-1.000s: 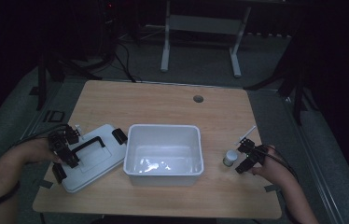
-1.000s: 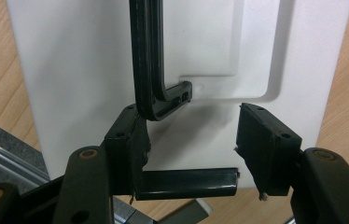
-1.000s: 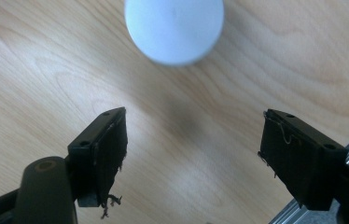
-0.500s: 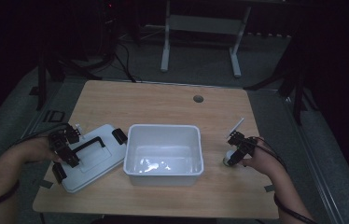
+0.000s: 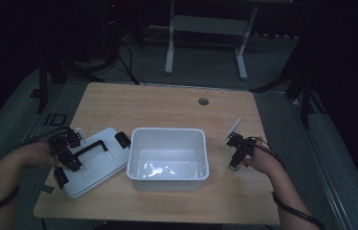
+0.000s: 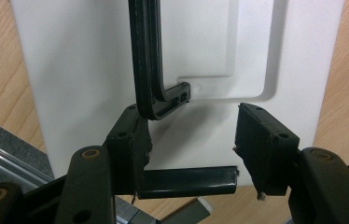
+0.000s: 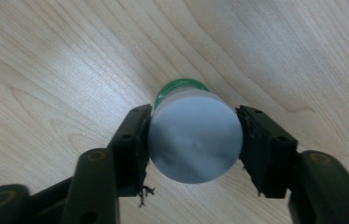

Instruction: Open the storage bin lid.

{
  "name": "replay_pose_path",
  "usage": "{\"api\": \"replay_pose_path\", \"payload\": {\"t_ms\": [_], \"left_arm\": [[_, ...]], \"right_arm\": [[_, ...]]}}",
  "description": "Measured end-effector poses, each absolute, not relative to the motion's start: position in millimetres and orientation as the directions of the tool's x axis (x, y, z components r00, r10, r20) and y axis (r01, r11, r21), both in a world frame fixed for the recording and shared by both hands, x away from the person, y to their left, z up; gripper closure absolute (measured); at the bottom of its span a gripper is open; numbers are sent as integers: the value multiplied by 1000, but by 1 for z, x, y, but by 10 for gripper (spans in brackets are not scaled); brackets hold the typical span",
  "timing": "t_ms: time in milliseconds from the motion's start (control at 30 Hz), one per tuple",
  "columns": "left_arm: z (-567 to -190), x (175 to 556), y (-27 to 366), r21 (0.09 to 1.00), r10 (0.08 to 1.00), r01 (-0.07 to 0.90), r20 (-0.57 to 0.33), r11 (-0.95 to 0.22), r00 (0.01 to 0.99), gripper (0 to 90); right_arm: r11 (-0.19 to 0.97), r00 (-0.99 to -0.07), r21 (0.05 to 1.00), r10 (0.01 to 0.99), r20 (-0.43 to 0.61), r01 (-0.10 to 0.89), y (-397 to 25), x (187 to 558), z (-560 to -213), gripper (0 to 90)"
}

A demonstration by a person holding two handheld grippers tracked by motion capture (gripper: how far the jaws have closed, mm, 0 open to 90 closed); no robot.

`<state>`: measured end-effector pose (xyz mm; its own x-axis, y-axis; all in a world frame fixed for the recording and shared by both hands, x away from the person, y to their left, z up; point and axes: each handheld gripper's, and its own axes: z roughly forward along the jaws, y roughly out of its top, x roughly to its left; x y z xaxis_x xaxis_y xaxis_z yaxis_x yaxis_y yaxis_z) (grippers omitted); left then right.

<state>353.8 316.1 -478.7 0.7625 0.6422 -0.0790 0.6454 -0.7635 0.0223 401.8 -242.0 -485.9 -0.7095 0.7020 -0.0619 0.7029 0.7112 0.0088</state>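
A small bottle [image 7: 193, 135] with a grey cap and a green body stands upright on the wooden table [image 5: 167, 103], right of a white bin [image 5: 167, 130]. My right gripper [image 7: 193, 144] comes down over the bottle, and both jaws press against the cap's sides. In the high view this gripper [image 5: 235, 162] covers most of the bottle [image 5: 233, 166]. The bin's white lid [image 6: 70, 70] lies flat at the left, carrying a black handle [image 6: 147, 60]. My left gripper [image 6: 191, 140] hovers open over the lid, its left jaw touching the handle's bent end; from above it [image 5: 67, 154] sits on the lid's [image 5: 98, 167] left part.
The bin holds nothing solid that I can make out, only shiny reflections on its floor. A round cable hole [image 5: 203, 101] is set in the table's far side. Black latches [image 5: 122, 139] sit on the lid's ends. Cables trail from both hands.
My right gripper has moved left and forward onto the bottle and shut on its cap. The left gripper and the lid have stayed put.
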Motion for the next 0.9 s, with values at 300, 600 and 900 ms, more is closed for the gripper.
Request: {"api": "replay_pose_path", "payload": {"t_ms": [300,600,900], "left_arm": [[-479,354,315,19,640,643,-79,-765,764,442],[-478,354,313,24,638,641,-71,-767,767,442],[-477,355,311,24,634,637,-74,-771,770,442]], "right_arm": [[747,-746,-6,664,-47,665,-237,400,-478,497],[841,-840,9,540,-51,541,-237,387,-458,497],[902,-900,-28,427,-84,430,-229,372,-450,498]]}}
